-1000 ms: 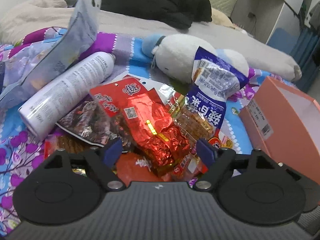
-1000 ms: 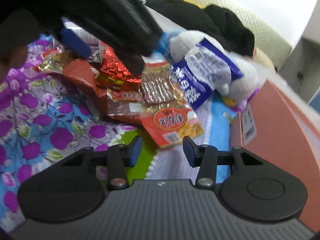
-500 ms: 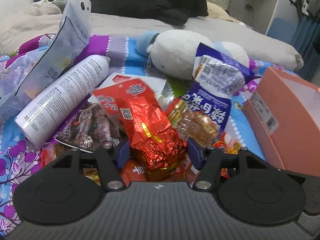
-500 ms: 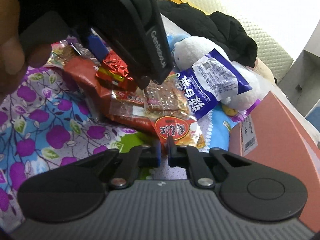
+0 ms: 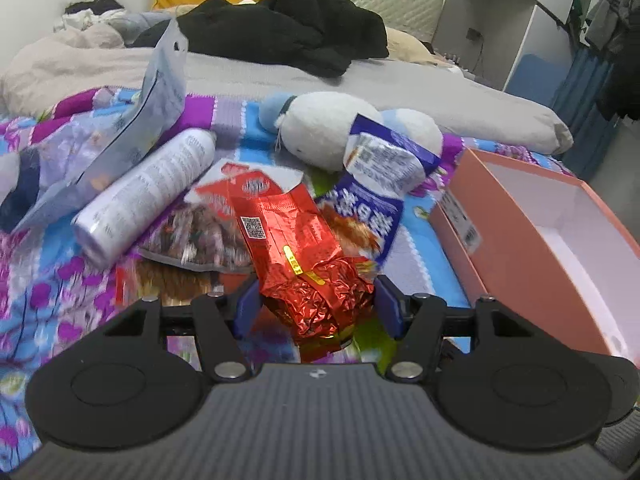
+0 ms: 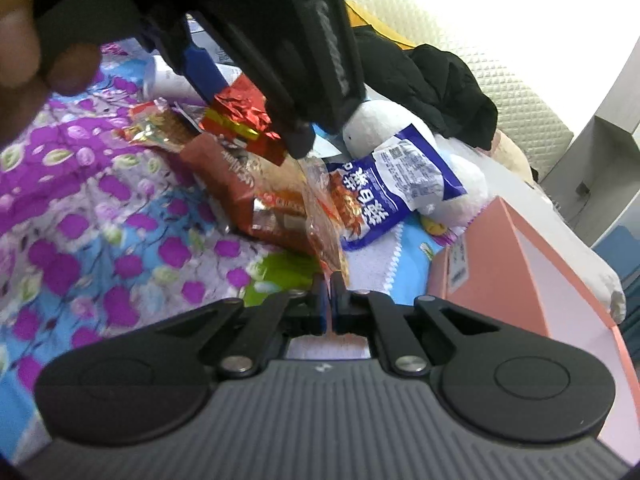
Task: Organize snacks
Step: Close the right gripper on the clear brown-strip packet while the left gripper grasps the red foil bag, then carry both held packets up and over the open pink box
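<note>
We see a crinkled red foil pouch [image 5: 304, 256] clamped between the left gripper [image 5: 316, 306] pads, raised above the snack pile on the floral blanket [image 5: 44, 288]. The right gripper [image 6: 329, 300] pinches the edge of a clear orange snack bag [image 6: 320, 216]. Only the right view shows the left gripper from outside with a hand [image 6: 24, 44]; only the left shows the orange box's [image 5: 532, 256] white inside.

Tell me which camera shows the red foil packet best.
The left wrist view: the red foil packet fills the centre, its crumpled end between the left gripper fingers. The right wrist view shows only that crumpled end, mostly hidden behind the gripper.
</note>
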{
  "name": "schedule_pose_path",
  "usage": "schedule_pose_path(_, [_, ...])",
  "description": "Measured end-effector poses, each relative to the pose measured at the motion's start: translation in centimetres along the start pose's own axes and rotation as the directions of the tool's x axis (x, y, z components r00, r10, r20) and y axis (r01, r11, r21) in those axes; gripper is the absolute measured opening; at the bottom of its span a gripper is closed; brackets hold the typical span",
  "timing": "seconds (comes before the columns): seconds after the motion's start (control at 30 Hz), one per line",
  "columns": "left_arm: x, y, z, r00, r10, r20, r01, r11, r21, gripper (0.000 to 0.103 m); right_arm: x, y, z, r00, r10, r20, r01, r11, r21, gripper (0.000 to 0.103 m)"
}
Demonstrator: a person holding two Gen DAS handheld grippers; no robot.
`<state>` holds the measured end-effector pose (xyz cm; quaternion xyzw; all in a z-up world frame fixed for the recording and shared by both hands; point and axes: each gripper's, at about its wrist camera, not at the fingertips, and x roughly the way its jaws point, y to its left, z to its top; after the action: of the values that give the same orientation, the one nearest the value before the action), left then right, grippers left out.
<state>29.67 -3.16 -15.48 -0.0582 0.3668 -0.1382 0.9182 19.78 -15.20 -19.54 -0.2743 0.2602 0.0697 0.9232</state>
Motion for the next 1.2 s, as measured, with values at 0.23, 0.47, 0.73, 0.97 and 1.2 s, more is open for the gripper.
schedule_pose_path(0.23, [-4.9,0.2,-3.8,1.0,-0.02,-0.014,0.019,1.0,-0.014,0.065,-5.0,1.5,-1.9,1.0,0.011,-0.024,-0.011,1.0,-0.002,0.004])
schedule_pose_path(0.47, [-7.9,0.7,-8.3,0.997,-0.019,-0.078,0.018,1.0,-0.024,0.065,-9.8,3.2,-3.1,0.997,0.062,-0.049,-0.061,0.998,0.034,0.004])
schedule_pose_path(0.73, [-9.1,0.5,-12.8,0.986,-0.017,-0.165,0.014,1.0,-0.018,0.066,-13.8,4.3,-4.9,0.983,0.162,-0.09,-0.154,0.984,0.091,0.005])
schedule_pose_path(0.97, [-9.1,2.1,-13.3,0.982,0.016,-0.187,-0.03,0.997,-0.069,0.073,-13.2,3.1,-6.0,0.938,0.324,-0.121,-0.286,0.924,0.256,0.008])
schedule_pose_path(1.2, [-10.3,4.3,-13.4,0.984,-0.04,-0.171,-0.004,0.968,-0.25,0.082,-12.8,1.2,-6.1,0.917,0.396,-0.05,-0.341,0.842,0.417,0.083])
